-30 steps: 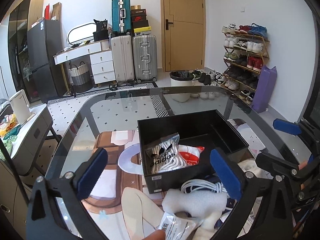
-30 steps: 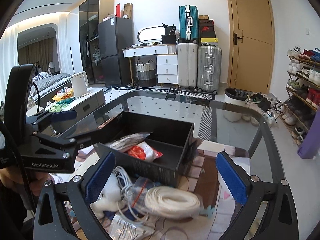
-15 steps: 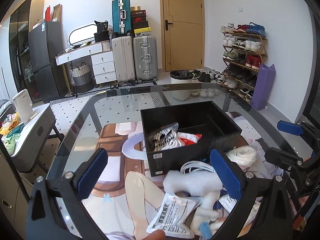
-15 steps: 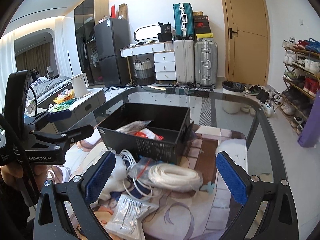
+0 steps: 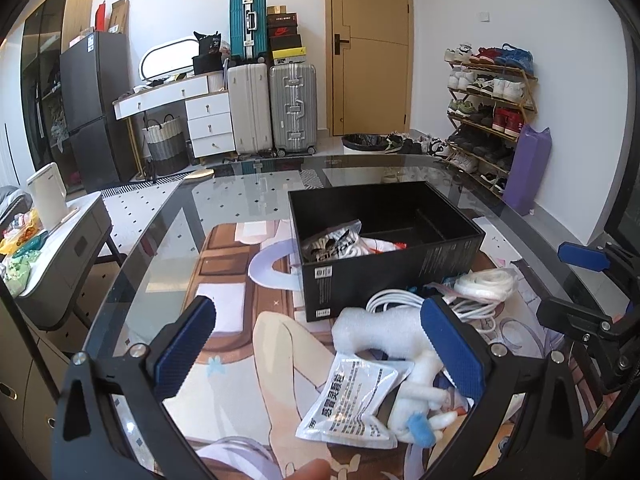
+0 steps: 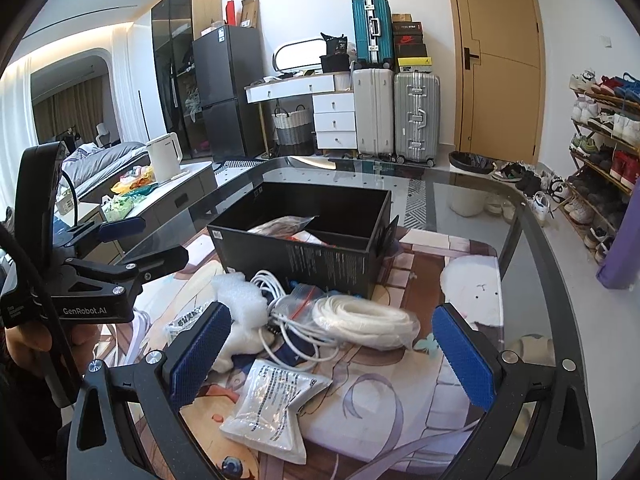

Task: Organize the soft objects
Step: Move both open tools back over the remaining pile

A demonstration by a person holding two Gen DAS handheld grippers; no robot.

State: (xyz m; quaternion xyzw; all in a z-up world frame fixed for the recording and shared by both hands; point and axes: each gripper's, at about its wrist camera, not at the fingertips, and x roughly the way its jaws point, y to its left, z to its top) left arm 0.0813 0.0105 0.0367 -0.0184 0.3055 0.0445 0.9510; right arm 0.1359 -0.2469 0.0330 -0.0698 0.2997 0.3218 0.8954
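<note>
hovering over the glass table (image 5: 160, 240), left gripper (image 5: 320, 344) and right gripper (image 6: 332, 348) both spread wide, holding nothing. white foam piece (image 5: 376, 330), lumpy and crumpled, lies just in front of the black box (image 5: 384, 276), touching a white cable coil (image 6: 360, 316) and a printed pouch (image 6: 276, 408).

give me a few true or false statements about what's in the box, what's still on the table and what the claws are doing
1. The black box already holds packets. True.
2. The white rope coil lies inside the box. False: it lies on the table in front of it.
3. The left claw is shut on the foam piece. False: its jaws are wide open and empty.
4. The right claw is open. True.
5. A sealed white pouch lies on the printed mat. True.
</note>
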